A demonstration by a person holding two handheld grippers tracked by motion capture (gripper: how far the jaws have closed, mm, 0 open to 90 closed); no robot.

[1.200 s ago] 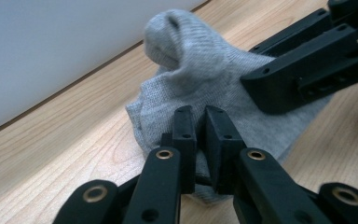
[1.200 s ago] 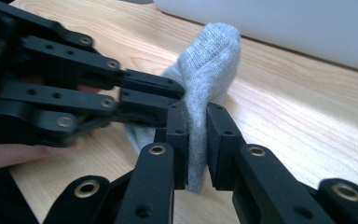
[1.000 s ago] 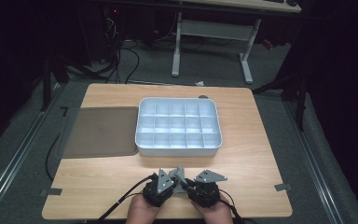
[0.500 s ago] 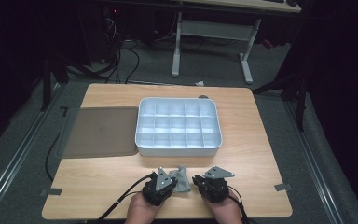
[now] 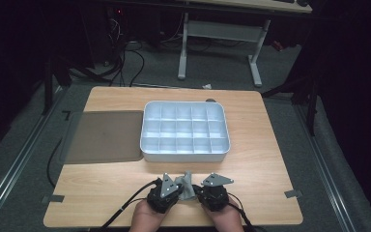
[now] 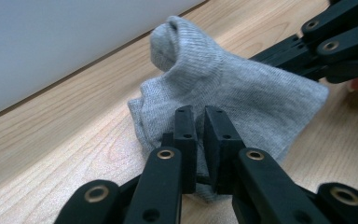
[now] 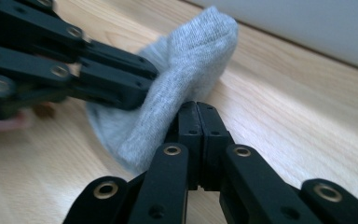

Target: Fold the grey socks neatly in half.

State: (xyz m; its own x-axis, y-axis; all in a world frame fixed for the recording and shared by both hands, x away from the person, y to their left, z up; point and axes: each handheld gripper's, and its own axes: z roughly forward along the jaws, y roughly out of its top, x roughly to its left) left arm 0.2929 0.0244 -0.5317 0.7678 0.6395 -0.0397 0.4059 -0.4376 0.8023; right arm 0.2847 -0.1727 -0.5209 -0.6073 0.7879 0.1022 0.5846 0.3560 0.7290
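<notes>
Holding a small grey sock (image 5: 187, 186) between them, two hand-held grippers meet near the front edge of a light wooden table (image 5: 265, 164), seen from above. The left gripper (image 5: 174, 186) sits at the left of the sock and the right gripper (image 5: 200, 189) at its right, each carried by a hand coming in from the bottom edge, the left hand (image 5: 147, 220) and the right hand (image 5: 227, 221). In the left gripper view, the black jaws stand narrow, pinching a fold at the near edge of the sock (image 6: 233, 93), which bunches up into a rounded peak above the table; the other gripper's black arm reaches the sock's far corner at the upper right. In the right gripper view, the jaws have just been closing and are pressed together on the lower edge of the sock (image 7: 191, 56), with thin fabric caught between them, while the other gripper's arm comes in from the left and grips the same cloth. The sock lies just in front of a white compartment tray (image 5: 147, 145), which stands in the middle of the table with a grid of cells. A flat dark mat (image 5: 104, 137) lies to the left of the tray, just beside it. Black cables trail from the grippers toward the bottom left.
</notes>
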